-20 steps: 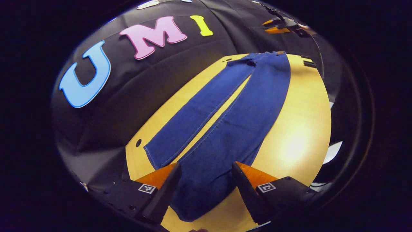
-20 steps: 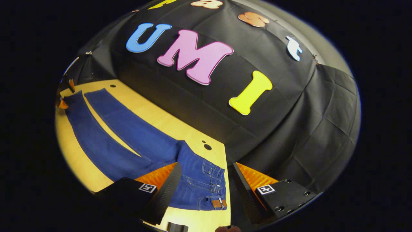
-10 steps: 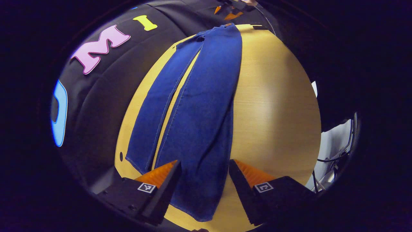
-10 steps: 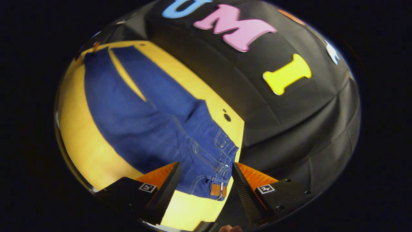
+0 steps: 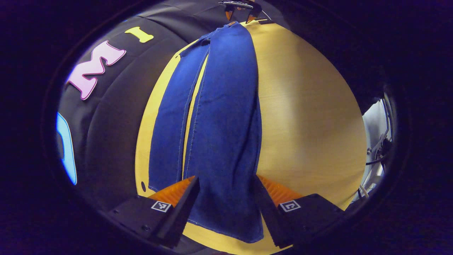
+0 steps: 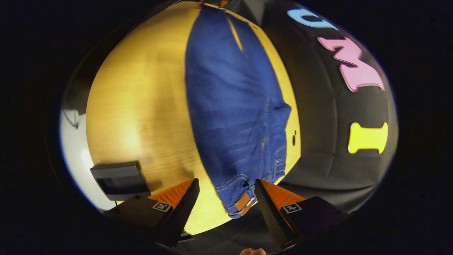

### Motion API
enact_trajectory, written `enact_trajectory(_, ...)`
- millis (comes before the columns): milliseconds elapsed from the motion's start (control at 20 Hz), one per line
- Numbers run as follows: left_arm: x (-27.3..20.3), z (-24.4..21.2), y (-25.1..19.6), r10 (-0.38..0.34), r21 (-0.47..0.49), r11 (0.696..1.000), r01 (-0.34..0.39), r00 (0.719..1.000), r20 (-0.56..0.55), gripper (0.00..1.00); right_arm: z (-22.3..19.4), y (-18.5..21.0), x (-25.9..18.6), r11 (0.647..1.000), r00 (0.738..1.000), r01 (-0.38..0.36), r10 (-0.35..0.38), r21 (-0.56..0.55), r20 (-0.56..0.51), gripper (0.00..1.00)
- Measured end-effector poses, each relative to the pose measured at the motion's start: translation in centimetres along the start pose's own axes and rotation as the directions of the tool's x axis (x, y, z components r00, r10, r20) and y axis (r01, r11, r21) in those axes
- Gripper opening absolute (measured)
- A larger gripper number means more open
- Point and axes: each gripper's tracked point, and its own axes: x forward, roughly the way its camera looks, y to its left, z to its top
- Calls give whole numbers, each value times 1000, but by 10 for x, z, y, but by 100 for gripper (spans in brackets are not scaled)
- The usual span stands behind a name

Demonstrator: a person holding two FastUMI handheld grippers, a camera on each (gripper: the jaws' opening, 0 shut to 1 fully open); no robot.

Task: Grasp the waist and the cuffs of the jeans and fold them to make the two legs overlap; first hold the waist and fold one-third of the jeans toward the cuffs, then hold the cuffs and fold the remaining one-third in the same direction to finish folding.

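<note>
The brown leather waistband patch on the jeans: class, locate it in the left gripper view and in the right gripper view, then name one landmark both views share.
Left gripper view: the brown waistband patch is a tiny speck at the top centre, at the far end of the jeans.
Right gripper view: at the bottom centre, between the right claw's fingers.
Shared landmark: the wooden table.

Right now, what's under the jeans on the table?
The jeans lie flat on the wooden table, which shows bare beside them and in the gap between the legs. Whatever lies directly beneath the denim is covered.
</note>
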Motion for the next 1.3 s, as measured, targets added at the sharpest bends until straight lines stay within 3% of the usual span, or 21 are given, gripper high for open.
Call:
enact_trajectory(100, 1, -4, 3, -4, 10, 1000, 4, 1000, -13, 96, -3, -8, 8, 997, 1000, 21, -22, -72, -22, 97)
enact_trajectory(400, 11, -4, 15, 38, 81, 996, -37, 999, -14, 95, 7, -19, 28, 985, 997, 57, -64, -165, -36, 85)
enact_trajectory(500, 15, -4, 14, -2, 70, 998, 3, 1000, -19, 94, 6, -13, 29, 988, 997, 45, -52, -147, -50, 79)
enact_trajectory(550, 14, -5, 9, -38, 45, 998, 39, 999, -23, 90, 5, -8, 30, 991, 998, 22, -31, -133, -61, 67)
enact_trajectory(600, 15, -7, 8, -53, 32, 998, 54, 998, -20, 75, 2, -1, 32, 993, 997, -5, -5, -121, -79, 64)
enact_trajectory(700, 18, -7, 2, -68, 57, 996, 69, 997, -19, 45, 2, 2, 30, 994, 995, -21, 10, -107, -101, 35)
enact_trajectory(800, 23, -5, 3, -56, 93, 994, 59, 998, -34, 19, 3, 5, 32, 998, 993, -29, 22, -59, -114, 29)
enact_trajectory(850, 25, -4, 3, -50, 97, 994, 54, 998, -44, 15, 1, 4, 32, 999, 992, -30, 26, -27, -123, 13)
enact_trajectory(1050, 21, -8, 10, -45, -13, 999, 45, 998, -50, 6, 2, 4, 31, 982, 987, -60, 86, 180, -139, 13)
enact_trajectory(1100, 21, -8, 14, -46, -61, 997, 44, 998, -45, 7, 1, 2, 30, 982, 987, -55, 80, 180, -137, 13)
enact_trajectory(1150, 20, -7, 17, -53, -110, 993, 48, 998, -40, 6, 3, 2, 27, 981, 988, -60, 85, 186, -132, 5)
enact_trajectory(1300, 12, 0, 21, -103, -248, 964, 96, 995, -14, 6, 2, 1, 29, 972, 986, -58, 91, 228, -138, 5)
